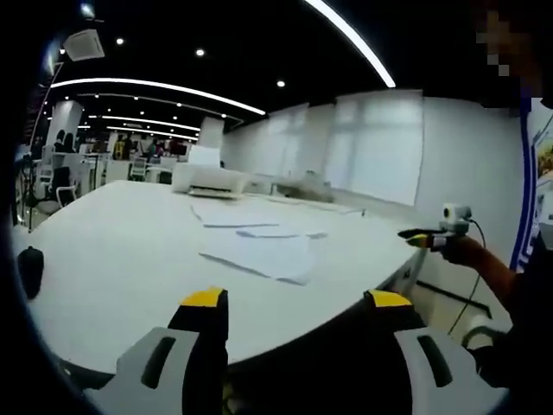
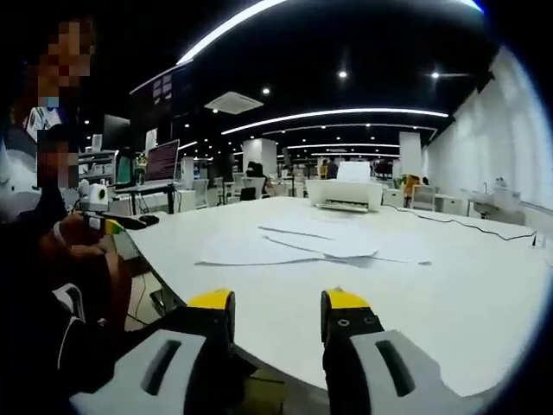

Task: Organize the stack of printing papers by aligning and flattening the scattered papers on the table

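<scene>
Left gripper view: thin flat white papers (image 1: 263,246) lie scattered mid-table (image 1: 121,259), smooth and white, beyond the left gripper (image 1: 298,304), its yellow-tipped jaws apart and empty. Right gripper (image 2: 276,304) likewise gapes, holding nothing.

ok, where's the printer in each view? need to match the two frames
Left gripper view: the white printer sits at the table's far edge, upper left of centre, beyond the scattered papers.
Right gripper view: the printer is at the far edge, just right of centre, again behind the papers.
Shared landmark: the loose sheets spread on the white table, between the tongs and the printer.
</scene>
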The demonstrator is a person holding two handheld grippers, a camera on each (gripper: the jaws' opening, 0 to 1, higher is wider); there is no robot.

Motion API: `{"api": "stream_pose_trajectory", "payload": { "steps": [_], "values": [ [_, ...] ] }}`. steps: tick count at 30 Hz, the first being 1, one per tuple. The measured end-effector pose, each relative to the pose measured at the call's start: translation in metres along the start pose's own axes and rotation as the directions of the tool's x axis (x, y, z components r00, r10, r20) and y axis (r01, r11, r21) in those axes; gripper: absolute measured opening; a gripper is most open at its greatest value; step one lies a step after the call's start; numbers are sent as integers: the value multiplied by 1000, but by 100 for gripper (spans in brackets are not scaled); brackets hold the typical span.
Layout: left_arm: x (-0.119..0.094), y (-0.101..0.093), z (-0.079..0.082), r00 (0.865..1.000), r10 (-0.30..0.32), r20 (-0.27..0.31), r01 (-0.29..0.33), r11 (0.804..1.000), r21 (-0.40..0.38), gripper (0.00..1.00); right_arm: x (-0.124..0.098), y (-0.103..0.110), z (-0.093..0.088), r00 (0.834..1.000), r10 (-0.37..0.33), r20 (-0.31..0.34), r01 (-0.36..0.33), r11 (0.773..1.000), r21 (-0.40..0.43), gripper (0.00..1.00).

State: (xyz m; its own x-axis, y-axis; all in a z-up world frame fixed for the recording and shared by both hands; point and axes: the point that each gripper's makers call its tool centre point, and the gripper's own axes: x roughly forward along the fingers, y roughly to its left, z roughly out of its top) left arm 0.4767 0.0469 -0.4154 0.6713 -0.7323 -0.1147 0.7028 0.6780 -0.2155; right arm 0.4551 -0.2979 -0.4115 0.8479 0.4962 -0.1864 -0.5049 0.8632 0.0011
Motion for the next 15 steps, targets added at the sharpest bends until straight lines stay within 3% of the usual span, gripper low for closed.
{"api": "stream_pose_trajectory", "payload": {
  "steps": [15],
  "values": [
    [3, -2, -1, 1000, -5, -3, 5, 1000, -1, 66, 30, -10, 6, 1000, 16, 2, -16, 999, -32, 35]
  ]
}}
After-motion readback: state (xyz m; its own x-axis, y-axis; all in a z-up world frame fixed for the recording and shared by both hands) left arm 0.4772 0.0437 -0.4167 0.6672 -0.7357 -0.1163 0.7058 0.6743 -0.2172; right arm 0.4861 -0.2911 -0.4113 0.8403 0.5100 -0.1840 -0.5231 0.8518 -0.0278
